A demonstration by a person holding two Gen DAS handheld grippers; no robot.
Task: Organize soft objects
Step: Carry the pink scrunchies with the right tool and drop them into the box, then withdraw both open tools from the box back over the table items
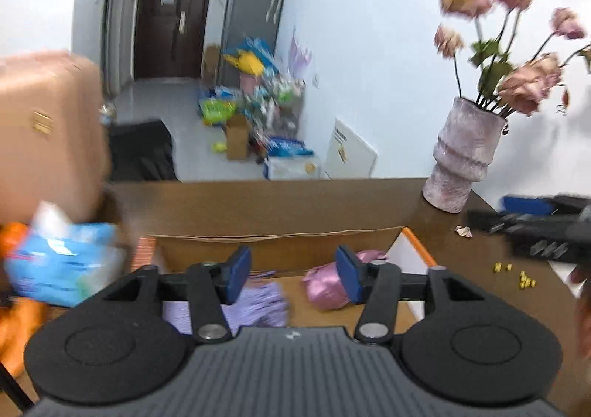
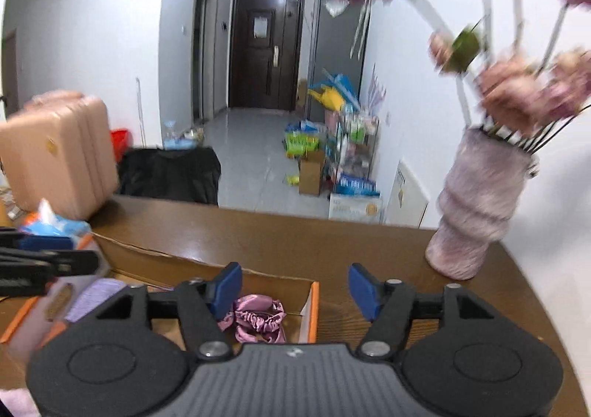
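On the brown bench (image 1: 295,202) an open cardboard box (image 1: 280,238) holds two soft things. At its left lies one purple cloth (image 1: 258,306), light and limp, best pinched at a bunched fold. To the right sits one pink satin scrunchie-like bundle (image 2: 258,317), slick and squashy, so a bite across its thick ruffle looks safest. Left tool (image 1: 291,278) and right tool (image 2: 293,291) both gape, holding nothing. One vase (image 2: 476,210) stands far right.

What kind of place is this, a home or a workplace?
Probably a home, perhaps an apartment entrance area: a vase of flowers on a wooden table, a pink suitcase, and a dark entry door.
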